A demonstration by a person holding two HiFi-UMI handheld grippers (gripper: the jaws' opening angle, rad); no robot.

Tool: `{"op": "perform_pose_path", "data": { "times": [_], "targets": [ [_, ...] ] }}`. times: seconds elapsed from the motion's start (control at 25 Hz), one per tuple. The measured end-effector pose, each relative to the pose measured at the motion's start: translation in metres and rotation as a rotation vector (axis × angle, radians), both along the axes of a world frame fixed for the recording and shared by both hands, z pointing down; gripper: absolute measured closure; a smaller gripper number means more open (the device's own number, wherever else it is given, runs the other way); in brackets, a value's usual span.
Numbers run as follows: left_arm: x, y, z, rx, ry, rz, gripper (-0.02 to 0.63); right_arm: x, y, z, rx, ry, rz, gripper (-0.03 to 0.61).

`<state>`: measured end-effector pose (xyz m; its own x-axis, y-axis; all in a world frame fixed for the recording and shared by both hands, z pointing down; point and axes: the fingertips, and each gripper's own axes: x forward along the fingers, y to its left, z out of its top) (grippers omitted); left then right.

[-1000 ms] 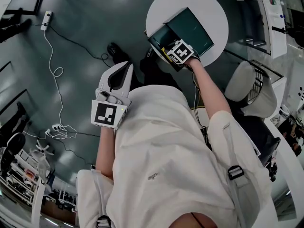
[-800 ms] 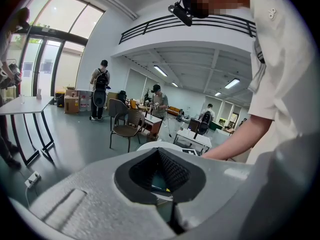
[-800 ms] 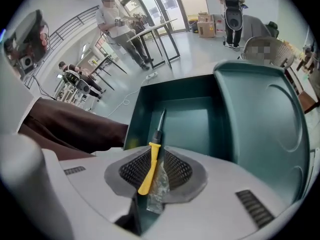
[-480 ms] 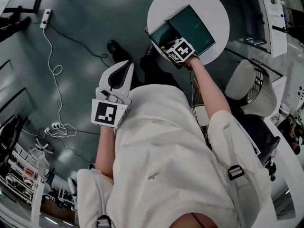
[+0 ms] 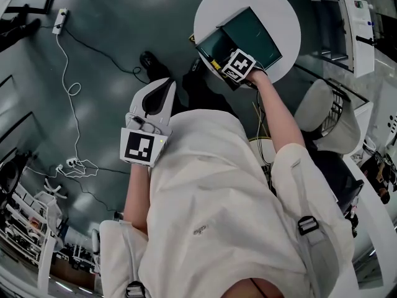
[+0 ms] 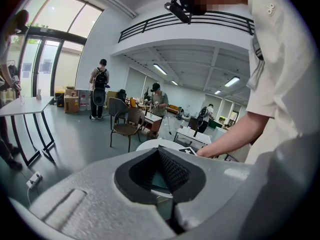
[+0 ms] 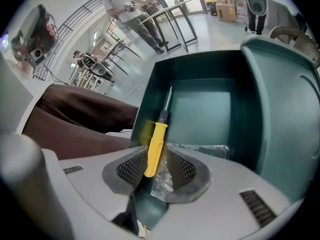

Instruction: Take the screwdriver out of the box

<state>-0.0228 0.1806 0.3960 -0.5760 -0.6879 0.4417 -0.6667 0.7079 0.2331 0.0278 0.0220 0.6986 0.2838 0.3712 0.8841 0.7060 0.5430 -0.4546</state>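
Note:
A dark green box (image 5: 251, 33) stands open on a round white table (image 5: 282, 5). In the right gripper view a screwdriver (image 7: 156, 143) with a yellow handle and a thin metal shaft lies inside the box (image 7: 200, 109), against its left wall. My right gripper (image 7: 157, 156) reaches down into the box, its jaws opening, with the yellow handle between the pads and a gap at the right pad. In the head view it (image 5: 220, 61) is at the box's near corner. My left gripper (image 5: 161, 87) hangs shut and empty beside the person's body, away from the table.
A clear plastic bag (image 7: 200, 151) lies on the box floor beside the handle. The raised lid (image 7: 285, 99) stands at the right. A white chair (image 5: 329, 120) sits right of the table. Cables (image 5: 74, 92) run over the floor at left. People and tables (image 6: 150, 114) stand far off.
My right gripper has shifted slightly along the box's near edge. The left gripper has stayed where it was.

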Motion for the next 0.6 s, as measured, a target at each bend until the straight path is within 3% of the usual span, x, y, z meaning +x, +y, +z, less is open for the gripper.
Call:
{"op": "perform_pose_path", "data": {
  "times": [0.24,0.44,0.6],
  "targets": [
    [0.001,-0.002,-0.002,0.002,-0.002,-0.004,0.603,0.002,0.0,0.005,-0.01,-0.012,0.052,0.456],
    [-0.003,-0.007,-0.003,-0.001,-0.007,0.004,0.603,0.0,0.003,0.0,-0.035,-0.083,0.05,0.467],
    [-0.004,-0.013,-0.002,0.0,-0.006,0.016,0.603,0.005,0.006,0.0,-0.072,-0.066,0.089,0.527]
  ]
}}
